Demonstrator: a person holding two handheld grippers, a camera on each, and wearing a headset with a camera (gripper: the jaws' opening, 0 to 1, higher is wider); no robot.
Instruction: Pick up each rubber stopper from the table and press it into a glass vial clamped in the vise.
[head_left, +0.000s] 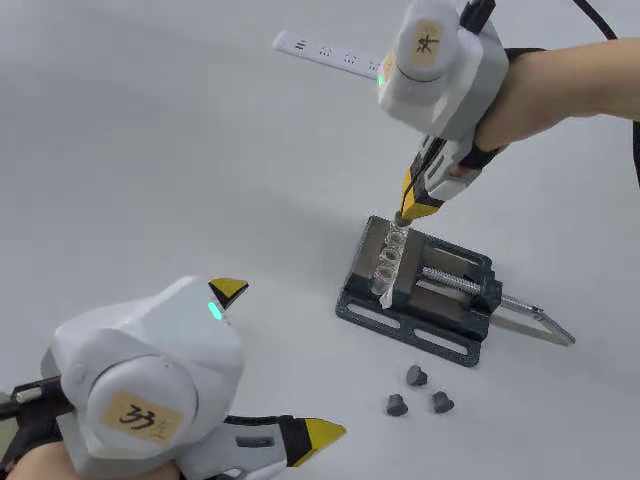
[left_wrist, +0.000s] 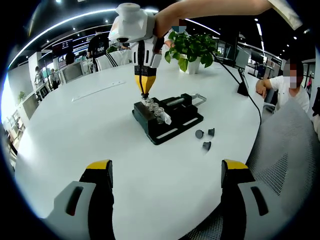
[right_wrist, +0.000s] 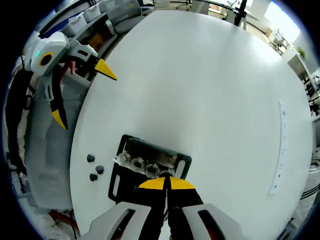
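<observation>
One white surface (head_left: 150, 150); over it left hand-held gripper (head_left: 278, 360), jaws wide, holding nothing, well apart from black vise (head_left: 450, 300) — right hand-held gripper (head_left: 405, 213), jaws narrow, at end glass vial (head_left: 398, 238) clamped there; three rubber stoppers (head_left: 417, 375) loose beside vise.

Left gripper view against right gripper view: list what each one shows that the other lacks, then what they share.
Left gripper view adds: a potted plant, a seated person, and the right gripper seen from outside. Right gripper view adds: the left gripper seen from outside, open, and the right fingers closed on a dark stopper. Shared: the vise, the vials, three loose stoppers, the power strip, the white table.
</observation>
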